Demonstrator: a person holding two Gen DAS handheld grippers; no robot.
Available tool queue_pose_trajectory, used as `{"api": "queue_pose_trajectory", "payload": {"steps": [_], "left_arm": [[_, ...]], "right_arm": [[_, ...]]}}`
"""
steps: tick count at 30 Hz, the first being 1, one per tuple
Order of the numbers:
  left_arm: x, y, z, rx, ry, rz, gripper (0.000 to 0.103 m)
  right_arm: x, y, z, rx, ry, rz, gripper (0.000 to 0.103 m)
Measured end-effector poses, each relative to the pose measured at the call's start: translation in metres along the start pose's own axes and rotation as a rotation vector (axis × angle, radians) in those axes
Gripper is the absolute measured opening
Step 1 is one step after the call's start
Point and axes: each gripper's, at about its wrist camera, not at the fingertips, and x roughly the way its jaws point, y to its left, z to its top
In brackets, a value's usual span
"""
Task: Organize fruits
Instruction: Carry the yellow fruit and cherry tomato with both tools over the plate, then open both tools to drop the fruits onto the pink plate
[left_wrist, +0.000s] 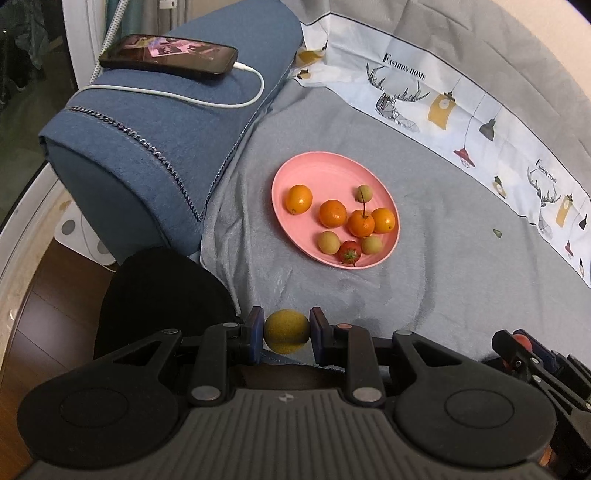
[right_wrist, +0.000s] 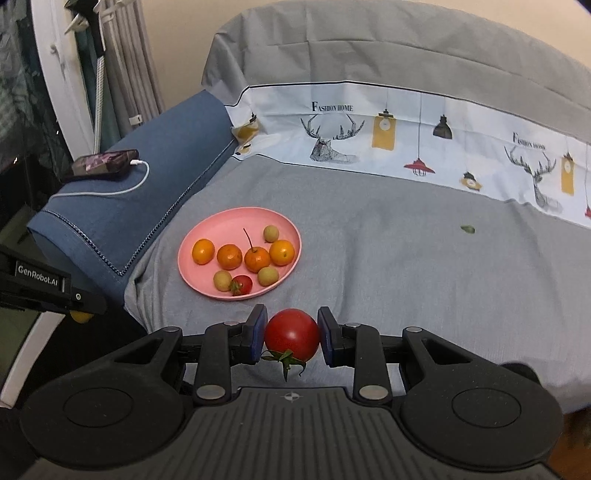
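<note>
A pink plate (left_wrist: 325, 166) (right_wrist: 229, 221) lies on the grey bed sheet and holds several small oranges, a few pale yellow-green fruits and a small red tomato (left_wrist: 349, 253) (right_wrist: 242, 285). My left gripper (left_wrist: 286, 336) is shut on a round yellow-green fruit (left_wrist: 286, 331), held above the sheet's near edge, short of the plate. My right gripper (right_wrist: 291, 336) is shut on a large red tomato (right_wrist: 292, 334) with its green stalk hanging down, also on the near side of the plate. The right gripper shows at the lower right edge of the left wrist view, and the left gripper at the left edge of the right wrist view.
A blue bolster (left_wrist: 155, 122) (right_wrist: 147, 192) lies left of the plate with a phone (left_wrist: 170, 55) (right_wrist: 105, 162) and its white cable on top. A printed white cloth band (left_wrist: 461, 110) (right_wrist: 406, 140) runs along the back. A small green scrap (left_wrist: 496, 232) (right_wrist: 468, 229) lies to the right.
</note>
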Motion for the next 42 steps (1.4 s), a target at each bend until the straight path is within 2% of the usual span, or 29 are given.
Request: {"api": "queue_pose_trajectory", "payload": {"steps": [10,24,32,38,40,42], "left_arm": [[0.033,-0.013,0.047,0.033,-0.006,0.027,0.029],[0.121,-0.049,0.122,0.119,-0.009,0.092,0.029],[0.171,-0.057,0.149,0.151,0.018,0.122,0.029],[0.192,-0.059,0.161,0.174,0.029,0.118,0.029],[0.195,-0.060,0.165,0.177,0.031,0.099,0.044],[0.193,-0.061,0.167,0.169,0.024,0.097,0.100]], "right_arm": [[0.051,0.004,0.028,-0.036,0.041,0.020,0.031],[0.157,0.014,0.074,-0.087,0.068,0.106,0.031],[0.211,0.016,0.081,-0.141,0.101,0.125,0.031],[0.238,0.022,0.084,-0.179,0.103,0.145,0.031],[0.244,0.025,0.085,-0.194,0.105,0.163,0.032],[0.247,0.025,0.086,-0.192,0.101,0.179,0.049]]}}
